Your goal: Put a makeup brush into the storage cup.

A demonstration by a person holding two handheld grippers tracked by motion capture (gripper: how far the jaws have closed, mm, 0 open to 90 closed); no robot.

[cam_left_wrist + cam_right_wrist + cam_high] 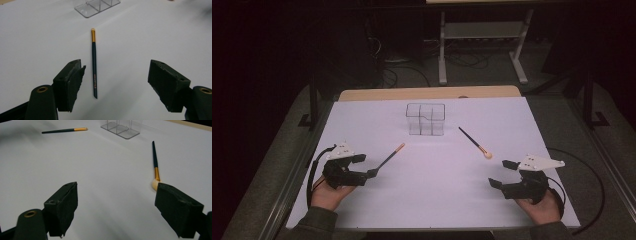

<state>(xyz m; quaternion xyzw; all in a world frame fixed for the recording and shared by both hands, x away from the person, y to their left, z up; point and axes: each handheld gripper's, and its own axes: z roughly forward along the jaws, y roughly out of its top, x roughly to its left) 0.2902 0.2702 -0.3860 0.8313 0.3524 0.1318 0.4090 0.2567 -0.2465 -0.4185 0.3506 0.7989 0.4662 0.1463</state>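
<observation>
In the lower left of the high view, the left gripper point(368, 166) sits low over the white table point(432, 200) with its jaws wide and nothing pressed between them. The slim brush point(94, 65) lies flat in that gap, closer to one jaw, its gold-banded tip pointing toward the clear organizer point(426, 119) at upper centre. That line-up suggests the handle is about to be pinched. At lower right, the right gripper point(503, 173) waits with jaws wide and empty, the round-headed brush point(475, 143) lying just beyond it, probably next.
</observation>
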